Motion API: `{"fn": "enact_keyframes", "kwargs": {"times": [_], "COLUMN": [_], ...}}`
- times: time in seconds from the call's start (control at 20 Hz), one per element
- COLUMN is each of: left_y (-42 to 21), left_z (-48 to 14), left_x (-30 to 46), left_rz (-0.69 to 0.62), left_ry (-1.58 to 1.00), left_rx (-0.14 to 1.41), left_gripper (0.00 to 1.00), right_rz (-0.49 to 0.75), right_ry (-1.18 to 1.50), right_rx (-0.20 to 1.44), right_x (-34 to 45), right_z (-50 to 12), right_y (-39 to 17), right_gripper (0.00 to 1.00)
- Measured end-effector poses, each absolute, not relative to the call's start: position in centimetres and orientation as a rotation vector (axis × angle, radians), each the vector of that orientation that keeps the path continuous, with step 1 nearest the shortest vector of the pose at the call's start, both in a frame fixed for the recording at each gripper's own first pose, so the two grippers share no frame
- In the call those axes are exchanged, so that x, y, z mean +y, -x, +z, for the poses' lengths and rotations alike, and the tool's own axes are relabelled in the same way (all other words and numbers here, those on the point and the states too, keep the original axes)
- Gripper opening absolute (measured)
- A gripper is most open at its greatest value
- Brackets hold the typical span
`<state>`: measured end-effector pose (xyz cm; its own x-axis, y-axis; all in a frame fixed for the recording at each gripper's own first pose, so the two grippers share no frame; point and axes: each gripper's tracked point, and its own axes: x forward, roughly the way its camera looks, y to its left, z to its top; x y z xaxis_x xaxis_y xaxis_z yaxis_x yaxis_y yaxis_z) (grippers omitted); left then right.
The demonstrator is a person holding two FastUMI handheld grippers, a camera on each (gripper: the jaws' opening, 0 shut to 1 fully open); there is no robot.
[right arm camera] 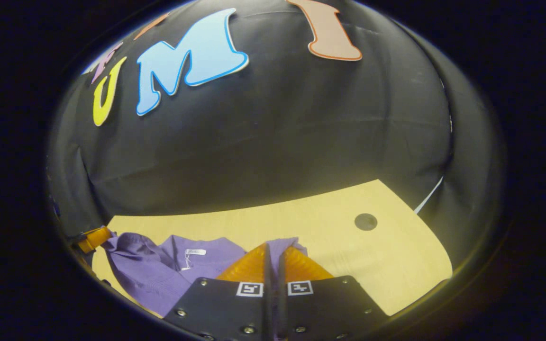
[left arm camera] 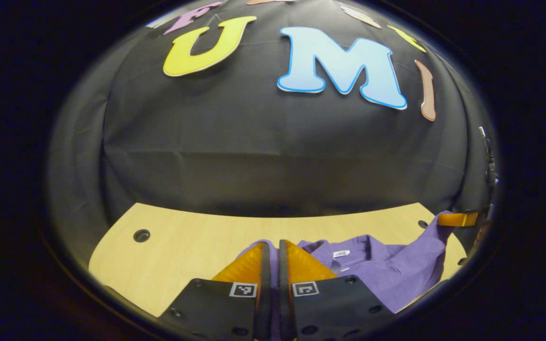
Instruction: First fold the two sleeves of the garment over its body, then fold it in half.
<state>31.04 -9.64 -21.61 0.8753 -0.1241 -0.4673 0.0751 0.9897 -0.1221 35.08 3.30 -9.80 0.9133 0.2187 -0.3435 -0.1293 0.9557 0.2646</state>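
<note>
At bottom centre of each view, the left gripper (left arm camera: 273,255) and right gripper (right arm camera: 273,258) pinch the purple knitted garment (left arm camera: 386,270) above the pale wooden table (left arm camera: 183,241).

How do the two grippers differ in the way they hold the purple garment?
The left gripper pinches the purple garment with the collar to its right; the right gripper has the collar to its left. The table extends leftward beyond the left gripper, rightward beyond the right gripper. Both are shut on cloth.

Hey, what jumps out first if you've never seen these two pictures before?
The purple garment bunched on the pale wooden table, lifted at both ends. The left gripper pinches purple cloth between its closed fingers, and the right gripper does the same at the other side.
</note>
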Motion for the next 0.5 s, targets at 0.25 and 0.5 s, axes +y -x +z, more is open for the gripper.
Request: {"fn": "enact_keyframes", "kwargs": {"times": [0.25,0.5], "left_y": [-30.8,-29.4], "left_z": [-21.2,-18.6], "left_x": [-10.4,-10.6], "left_rz": [-0.095,-0.074], "left_ry": [0.092,0.108], "left_rx": [0.499,0.454], "left_gripper": [0.61,0.91], "right_rz": [0.159,0.147], "right_ry": [-0.22,-0.172], "right_rx": [0.392,0.334], "right_x": [2.7,1.6], "right_z": [-9.8,-7.2], "right_y": [-34.9,-33.1], "right_gripper": [0.24,0.78]}}
